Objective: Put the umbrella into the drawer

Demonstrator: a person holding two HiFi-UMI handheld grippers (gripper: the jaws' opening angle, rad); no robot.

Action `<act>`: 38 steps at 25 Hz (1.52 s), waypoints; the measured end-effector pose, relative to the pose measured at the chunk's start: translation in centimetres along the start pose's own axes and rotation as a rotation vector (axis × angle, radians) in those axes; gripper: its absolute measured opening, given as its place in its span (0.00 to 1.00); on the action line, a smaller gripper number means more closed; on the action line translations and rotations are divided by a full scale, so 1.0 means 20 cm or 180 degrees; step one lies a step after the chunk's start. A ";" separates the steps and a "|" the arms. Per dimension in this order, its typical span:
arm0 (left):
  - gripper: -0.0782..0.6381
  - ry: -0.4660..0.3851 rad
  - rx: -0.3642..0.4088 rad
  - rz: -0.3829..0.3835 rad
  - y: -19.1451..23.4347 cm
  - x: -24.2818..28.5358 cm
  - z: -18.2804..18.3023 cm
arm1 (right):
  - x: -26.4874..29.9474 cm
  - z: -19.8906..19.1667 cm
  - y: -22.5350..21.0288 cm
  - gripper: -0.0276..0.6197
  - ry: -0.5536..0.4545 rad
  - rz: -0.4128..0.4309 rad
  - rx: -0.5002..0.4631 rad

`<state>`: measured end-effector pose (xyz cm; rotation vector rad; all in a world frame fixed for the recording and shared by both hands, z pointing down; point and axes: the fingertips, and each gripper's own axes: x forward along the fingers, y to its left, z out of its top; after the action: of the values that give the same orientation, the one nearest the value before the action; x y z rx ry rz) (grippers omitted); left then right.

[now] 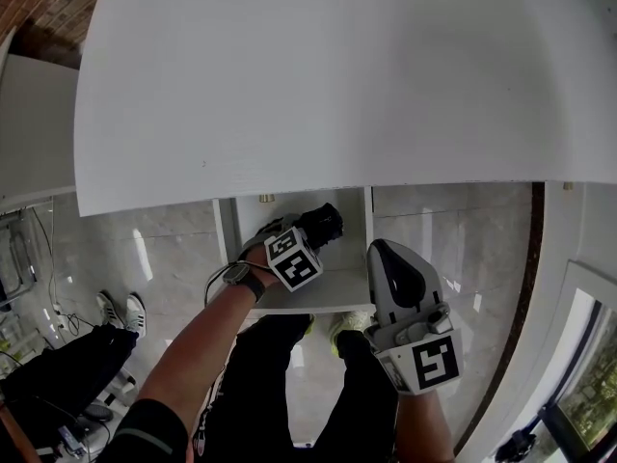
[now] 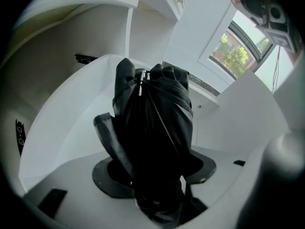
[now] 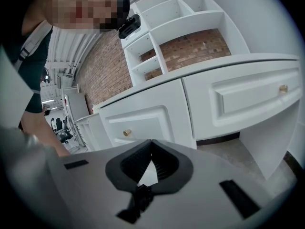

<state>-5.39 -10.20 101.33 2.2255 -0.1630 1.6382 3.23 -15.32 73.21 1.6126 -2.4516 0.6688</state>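
The left forearm (image 1: 193, 345) reaches forward and down under the white tabletop (image 1: 337, 85) into the open drawer (image 1: 318, 295), wrist bent so the left gripper (image 1: 307, 234) points steeply down. The folded black umbrella (image 2: 155, 128) stands between its jaws, which are spread wide around the bundle. One pad (image 2: 107, 137) seems to lie against the cloth, and the other is hidden behind it. The umbrella's far end sits inside the drawer, between its white walls. The right gripper (image 1: 381, 251) hangs just outside the drawer's right front corner, pointing nearly level, its jaws closed tip to tip with nothing between them.
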 end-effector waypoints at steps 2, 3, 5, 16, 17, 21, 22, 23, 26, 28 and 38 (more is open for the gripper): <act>0.50 0.0016 -0.0011 0.0055 0.02 0.01 -0.02 | 0.00 0.01 0.01 0.05 0.0014 0.0028 0.0020; 0.51 -0.0005 -0.0016 0.0085 0.03 0.01 -0.02 | 0.00 0.01 0.01 0.05 0.0012 0.0040 0.0022; 0.51 -0.0055 -0.0030 0.0147 0.04 -0.01 0.00 | 0.00 0.01 0.01 0.05 0.0003 0.0058 0.0023; 0.38 -0.0302 -0.0107 0.0370 0.04 -0.29 0.09 | -0.04 0.10 0.05 0.05 0.0089 0.0071 0.0040; 0.34 -0.0363 -0.0115 0.0396 0.03 -0.35 0.11 | -0.05 0.12 0.06 0.05 0.0075 0.0068 0.0022; 0.25 -0.0635 -0.0183 0.0468 0.01 -0.58 0.18 | -0.09 0.23 0.11 0.05 0.0076 0.0081 0.0000; 0.23 -0.0720 -0.0217 0.0481 0.00 -0.65 0.20 | -0.10 0.26 0.14 0.05 0.0117 0.0100 0.0035; 0.20 -0.0811 -0.0260 0.0497 0.00 -0.73 0.22 | -0.10 0.30 0.18 0.05 0.0154 0.0118 0.0063; 0.16 -0.1059 -0.0402 0.0544 -0.01 -0.93 0.27 | -0.09 0.39 0.25 0.05 0.0210 0.0162 0.0056; 0.15 -0.1178 -0.0459 0.0568 -0.04 -1.05 0.30 | -0.11 0.44 0.28 0.05 0.0238 0.0180 0.0024; 0.12 -0.1850 -0.0621 0.0781 -0.20 -1.69 0.49 | -0.25 0.76 0.40 0.05 0.0316 0.0164 0.0018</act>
<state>-6.10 -14.17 66.08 2.5317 -0.7368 0.9731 0.04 -15.03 55.60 1.4852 -2.4296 0.7453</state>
